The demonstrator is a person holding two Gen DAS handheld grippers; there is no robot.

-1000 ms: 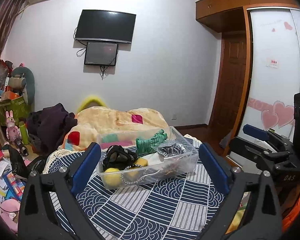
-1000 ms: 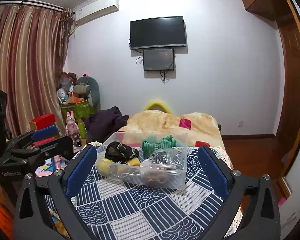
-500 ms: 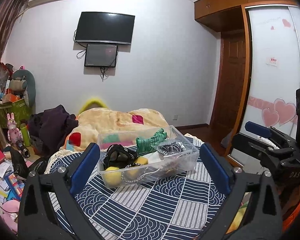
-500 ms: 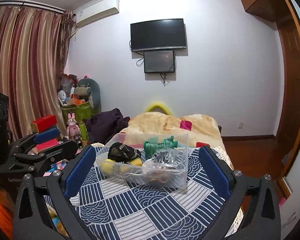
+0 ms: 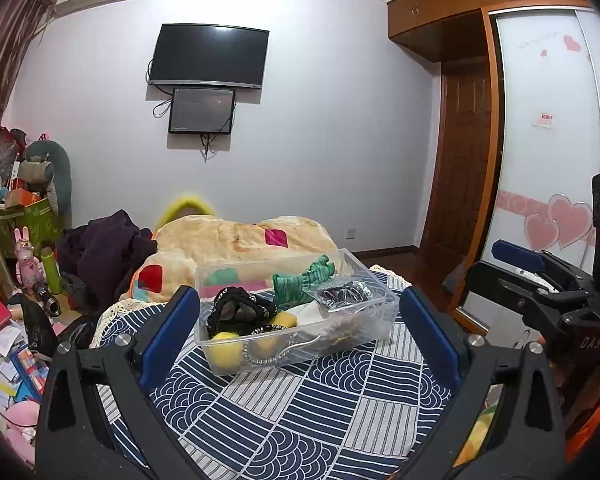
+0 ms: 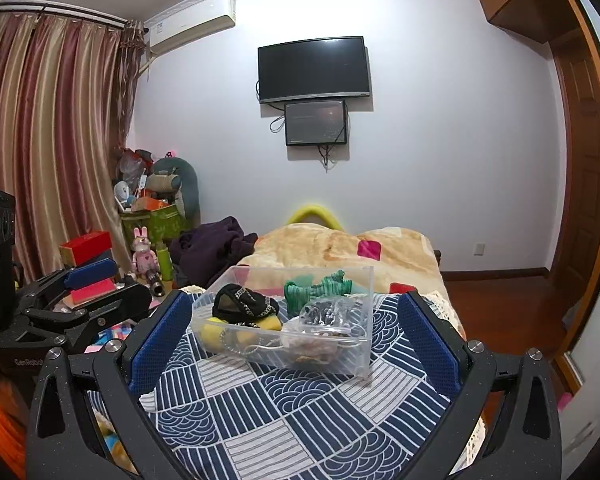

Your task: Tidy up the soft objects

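Observation:
A clear plastic box (image 5: 374, 320) stands on a blue-and-white patterned cloth (image 5: 300, 412); it also shows in the right wrist view (image 6: 360, 360). It holds a green knitted item (image 5: 300, 280), a black lacy item (image 5: 236, 312), yellow soft balls (image 5: 224, 346) and a shiny wrapped bundle (image 5: 342, 294). My left gripper (image 5: 298, 334) is open and empty, held back from the box. My right gripper (image 6: 296, 338) is open and empty, also short of the box. Each gripper shows at the edge of the other's view.
A beige blanket (image 5: 240, 240) and dark purple clothes (image 5: 104, 248) lie behind the box. Cluttered toys, books and boxes (image 5: 16, 280) fill the floor at left. A wardrobe with heart stickers (image 5: 548, 160) and a wooden door (image 5: 460, 160) stand at right.
Both views have tilted slightly, so the box sits a little lower in frame. Both grippers stay open and empty.

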